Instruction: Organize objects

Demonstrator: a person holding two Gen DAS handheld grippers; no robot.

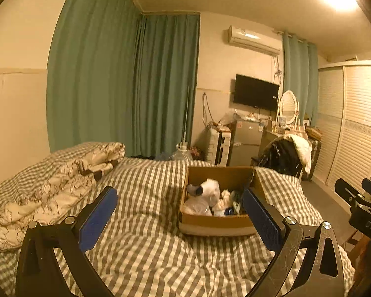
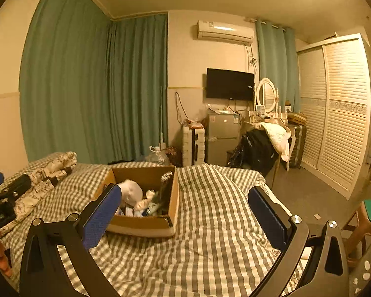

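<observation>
Both claws hang wide open and empty above the bed [image 1: 148, 259]: the left claw [image 1: 179, 219] frames bare checked cover and the near left corner of the box [image 1: 210, 224], and the right claw [image 2: 185, 219] sits over the cover with the same box just past its left finger. The box rests on the bed near the middle, its flaps open, and it already holds a jumble — a white plush [image 1: 206, 191] with a dark patch lying at the left, crumpled pale bags or cloth beside it, something bluish low in the heap, and in the right view a dark upright item [image 2: 164, 190] with a shiny top leaning on the right wall. I judge the sorting either barely begun or close to done; nothing loose lies on the cover around the box, so what is left depends on whether the contents are to come out or stay in, and the pictures do not settle that. A folded quilt [image 1: 61, 173] lies at the far left of the bed, apart from the box. As for writing, the right claw's body at the right edge of the left view carries pale letters that seem to read "DAS" — partly cut off. The stickers on the fridge [image 2: 222, 133] and the strip on the air conditioner [image 2: 225, 32] are too small to read, and the TV [image 2: 230, 84] shows a small mark that cannot be made out.
</observation>
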